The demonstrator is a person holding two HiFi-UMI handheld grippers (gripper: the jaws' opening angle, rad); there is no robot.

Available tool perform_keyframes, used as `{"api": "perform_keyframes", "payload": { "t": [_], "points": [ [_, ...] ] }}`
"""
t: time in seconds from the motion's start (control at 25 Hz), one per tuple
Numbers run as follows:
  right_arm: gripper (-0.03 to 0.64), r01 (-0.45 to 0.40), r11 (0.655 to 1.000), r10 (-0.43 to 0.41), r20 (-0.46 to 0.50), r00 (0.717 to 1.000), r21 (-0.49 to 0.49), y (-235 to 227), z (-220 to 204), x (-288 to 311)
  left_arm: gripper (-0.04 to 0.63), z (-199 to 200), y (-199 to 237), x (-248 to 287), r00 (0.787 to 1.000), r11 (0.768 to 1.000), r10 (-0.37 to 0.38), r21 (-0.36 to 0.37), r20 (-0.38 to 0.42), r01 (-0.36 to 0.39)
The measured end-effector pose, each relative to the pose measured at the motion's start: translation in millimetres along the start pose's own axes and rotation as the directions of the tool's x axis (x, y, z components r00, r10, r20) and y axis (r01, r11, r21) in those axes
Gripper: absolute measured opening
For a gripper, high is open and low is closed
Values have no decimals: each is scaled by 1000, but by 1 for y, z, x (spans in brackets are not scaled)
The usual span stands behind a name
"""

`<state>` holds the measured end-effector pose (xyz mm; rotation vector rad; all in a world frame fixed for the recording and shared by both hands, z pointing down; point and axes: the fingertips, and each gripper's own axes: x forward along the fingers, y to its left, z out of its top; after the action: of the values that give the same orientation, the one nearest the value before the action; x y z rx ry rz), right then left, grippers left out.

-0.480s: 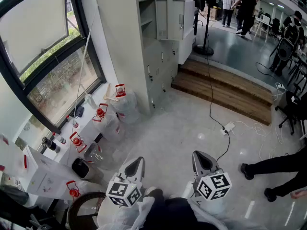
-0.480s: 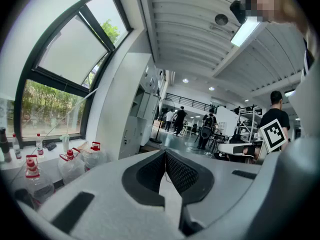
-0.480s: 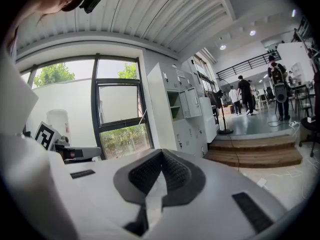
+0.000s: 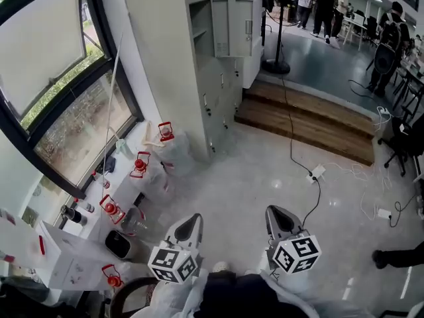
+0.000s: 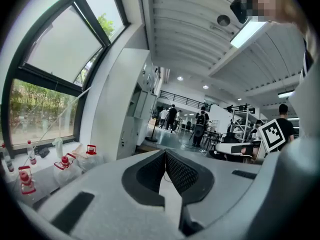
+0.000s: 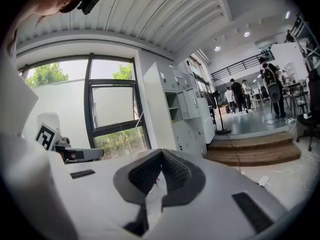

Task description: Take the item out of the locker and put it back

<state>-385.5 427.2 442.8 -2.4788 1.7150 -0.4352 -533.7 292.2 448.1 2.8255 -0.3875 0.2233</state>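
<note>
The tall grey-white locker cabinet (image 4: 199,52) stands ahead by the window, with one upper door (image 4: 235,25) swung open and an open compartment (image 4: 201,35) beside it. No item shows inside from here. My left gripper (image 4: 192,218) and right gripper (image 4: 277,212) hover side by side low in the head view, well short of the lockers. Both are shut with nothing between the pads. The left gripper view shows its closed jaws (image 5: 165,154) aimed toward the lockers (image 5: 142,99). In the right gripper view the shut jaws (image 6: 161,154) point at the cabinet (image 6: 182,114).
Several red-capped bottles in clear bags (image 4: 142,164) line the window ledge at left. A wooden step (image 4: 311,121) runs behind the lockers, with a stand pole (image 4: 277,58) on it. A cable and power strip (image 4: 316,174) lie on the floor. People stand far back; a shoe (image 4: 381,258) shows at right.
The person's legs at the right have moved almost out of the head view. The scene has shifted slightly; both grippers hold the same pose.
</note>
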Motion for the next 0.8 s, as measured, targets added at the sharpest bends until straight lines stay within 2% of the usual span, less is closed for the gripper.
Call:
{"api": "perform_keyframes", "payload": {
  "t": [0.28,0.48,0.64,0.8],
  "points": [
    [0,38,999,-38,13,999,8,10,3,22,8,8,19,17,998,998,-66,3,-4,66],
    [13,109,994,-110,39,993,10,9,6,33,8,12,27,28,992,992,-129,13,-6,129],
    [135,140,989,-142,45,989,37,11,4,40,8,11,30,32,985,984,-175,15,-13,175],
    [263,145,989,-146,54,988,31,17,5,51,8,12,37,32,983,983,-182,6,-5,182]
  ]
}}
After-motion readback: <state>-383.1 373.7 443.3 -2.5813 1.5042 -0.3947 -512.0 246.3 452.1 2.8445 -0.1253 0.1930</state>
